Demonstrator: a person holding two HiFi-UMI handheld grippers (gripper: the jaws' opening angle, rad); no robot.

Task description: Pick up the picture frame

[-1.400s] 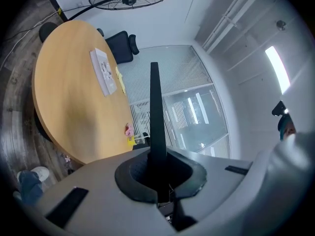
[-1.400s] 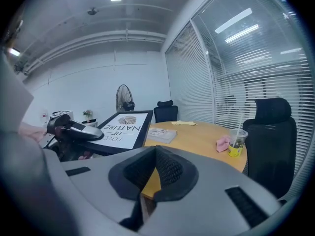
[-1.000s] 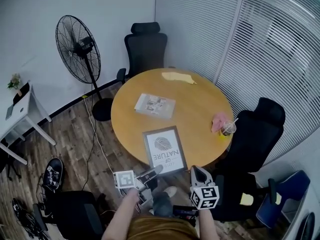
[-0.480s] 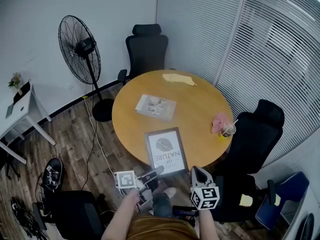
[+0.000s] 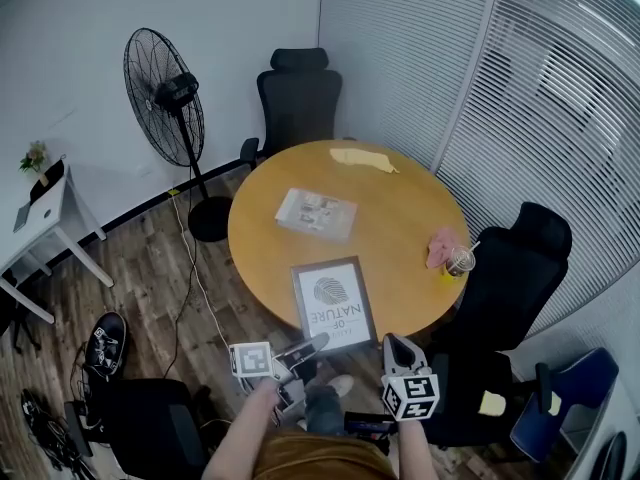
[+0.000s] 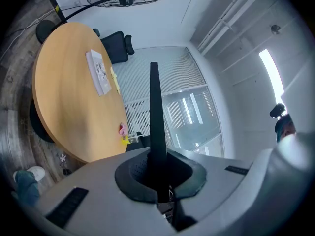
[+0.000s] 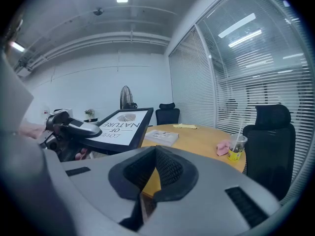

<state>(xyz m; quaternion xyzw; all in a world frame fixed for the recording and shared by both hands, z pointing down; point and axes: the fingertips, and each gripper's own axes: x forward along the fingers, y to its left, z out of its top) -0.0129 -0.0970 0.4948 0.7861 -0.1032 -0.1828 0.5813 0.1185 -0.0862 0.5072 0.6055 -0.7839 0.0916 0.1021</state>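
Round wooden table (image 5: 400,218) ahead of jaws. On it: flat magazine (image 5: 316,213) mid-table, straight ahead; yellow cloth (image 5: 363,157) at far edge; pink cloth (image 5: 440,247) ahead-right, clear plastic cup w/ straw (image 5: 459,261) just beside. Black office chair (image 5: 298,98) beyond table. Black pedestal fan (image 5: 165,98) far ahead-left.

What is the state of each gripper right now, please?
Left gripper: closed on the near edge of the black rectangular picture frame.
Right gripper: closed, nothing between its fingers.
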